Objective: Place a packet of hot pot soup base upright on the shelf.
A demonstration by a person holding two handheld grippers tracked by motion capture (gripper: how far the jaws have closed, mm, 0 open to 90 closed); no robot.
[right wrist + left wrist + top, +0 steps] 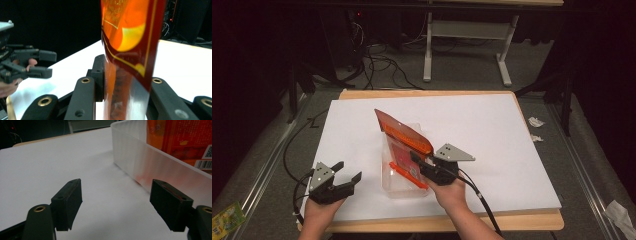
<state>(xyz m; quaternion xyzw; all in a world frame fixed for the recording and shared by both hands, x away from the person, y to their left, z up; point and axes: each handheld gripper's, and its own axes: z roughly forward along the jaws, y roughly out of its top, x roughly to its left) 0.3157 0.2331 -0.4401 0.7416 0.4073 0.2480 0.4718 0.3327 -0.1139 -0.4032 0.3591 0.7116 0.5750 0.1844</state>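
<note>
Hands: two come in from the near edge, each holding a gripper.
Left gripper (343, 172): near left, just left of the bin's near corner; jaws wide apart with nothing between them, only bare white surface (492, 130) in the gap.
Right gripper (418, 159): near centre, over the bin's near right part; jaws clamped on the lower end of the pouch, one pad on each flat face.
Pouch (404, 135): flat orange-red snack bag, held up at a slant above the bin; its long axis runs from the jaws up and away toward the far left, so the free top end is the far end.
Bin (388, 175): clear plastic box on the surface at near centre, long side running near to far, directly under the pouch; its frosted wall (140, 160) stands just right of the left jaws in the left gripper view.
Key relation: the bin opening lies straight below the held end, and the pouch's length roughly follows the bin's length, so I judge it wants lowering and laying flat toward the far end.
Nearer hand: the right, already on the pouch; the left is beside the bin and could steady it.
Risk: the slanted top may catch the far rim.
</note>
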